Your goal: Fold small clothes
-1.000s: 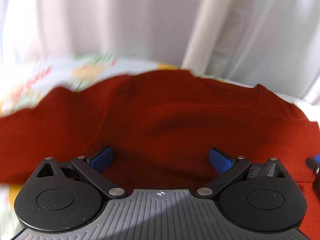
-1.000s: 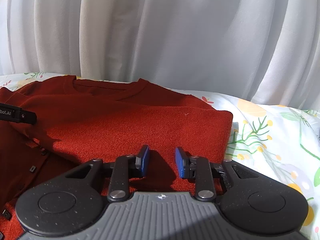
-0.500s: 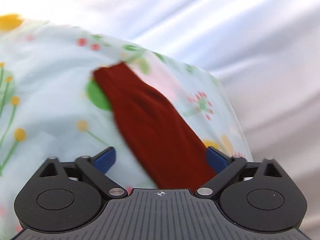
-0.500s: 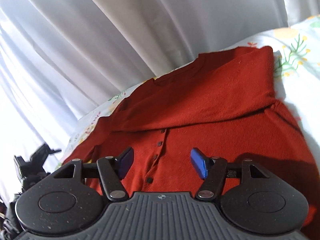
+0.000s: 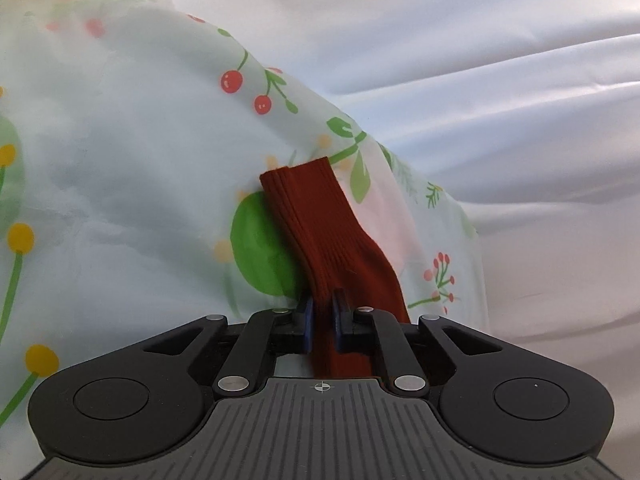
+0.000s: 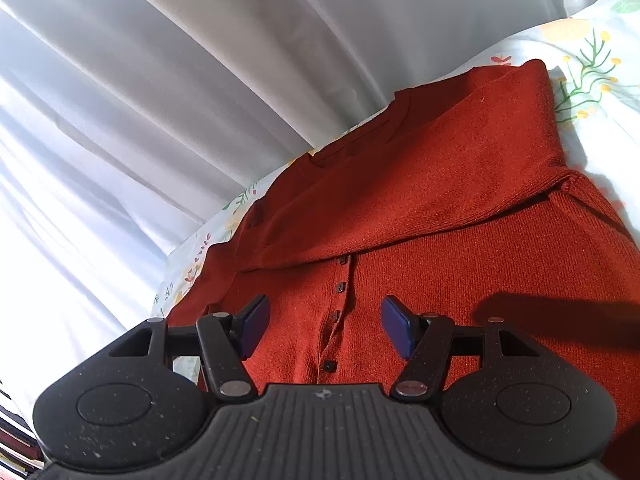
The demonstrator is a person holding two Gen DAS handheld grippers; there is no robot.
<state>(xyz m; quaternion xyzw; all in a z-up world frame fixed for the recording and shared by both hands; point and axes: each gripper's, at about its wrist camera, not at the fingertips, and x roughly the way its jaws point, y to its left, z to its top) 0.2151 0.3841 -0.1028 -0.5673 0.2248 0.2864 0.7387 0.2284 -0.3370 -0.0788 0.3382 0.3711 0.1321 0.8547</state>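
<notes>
A rust-red knit cardigan lies flat on the floral sheet, one sleeve folded across its chest above the button row. Its other sleeve, with a ribbed cuff, lies on the sheet in the left wrist view. My left gripper is shut on that sleeve just behind the cuff. My right gripper is open and empty, hovering over the lower button placket.
The pale floral bedsheet covers the surface, and it also shows in the right wrist view. White curtains hang close behind. Striped items sit at the lower left corner.
My left gripper swung from the cardigan's body to the outstretched sleeve and closed on it. My right gripper opened wider and rose, tilting over the button row.
</notes>
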